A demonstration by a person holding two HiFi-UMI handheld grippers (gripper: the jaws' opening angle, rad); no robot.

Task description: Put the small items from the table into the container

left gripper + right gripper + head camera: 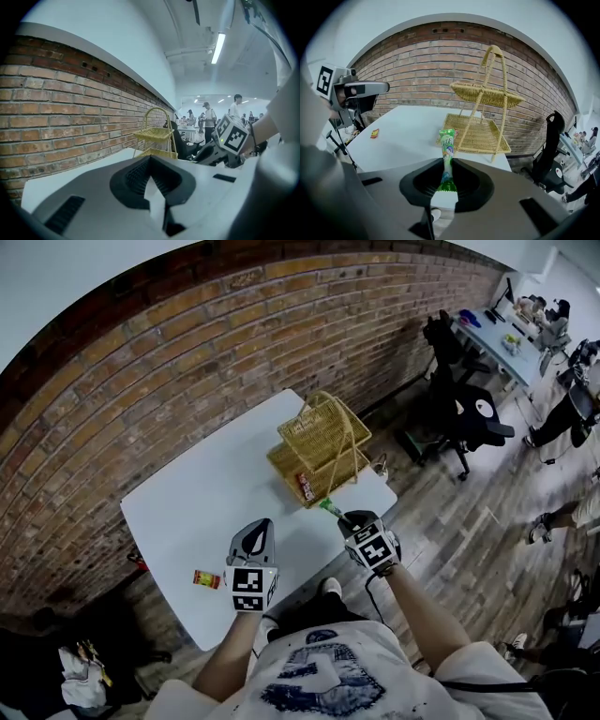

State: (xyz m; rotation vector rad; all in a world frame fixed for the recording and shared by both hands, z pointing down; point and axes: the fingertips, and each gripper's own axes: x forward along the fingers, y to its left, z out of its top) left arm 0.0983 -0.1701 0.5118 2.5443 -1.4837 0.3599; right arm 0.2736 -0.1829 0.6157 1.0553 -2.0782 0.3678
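A two-tier wicker basket (323,451) (480,126) (157,136) stands at the far right of the white table (206,512). A red packet (306,487) lies in its lower tier. My right gripper (349,519) (446,164) is shut on a long green packet (447,150) (330,509), held just short of the basket's near edge. My left gripper (255,538) (151,161) hovers over the table's near side, shut with nothing in it. A small red and yellow packet (206,578) (374,133) lies on the table to its left.
A brick wall (187,371) runs behind the table. Black office chairs (464,413) stand on the wooden floor to the right, with a desk (502,343) and people beyond. Bags (80,662) lie on the floor at lower left.
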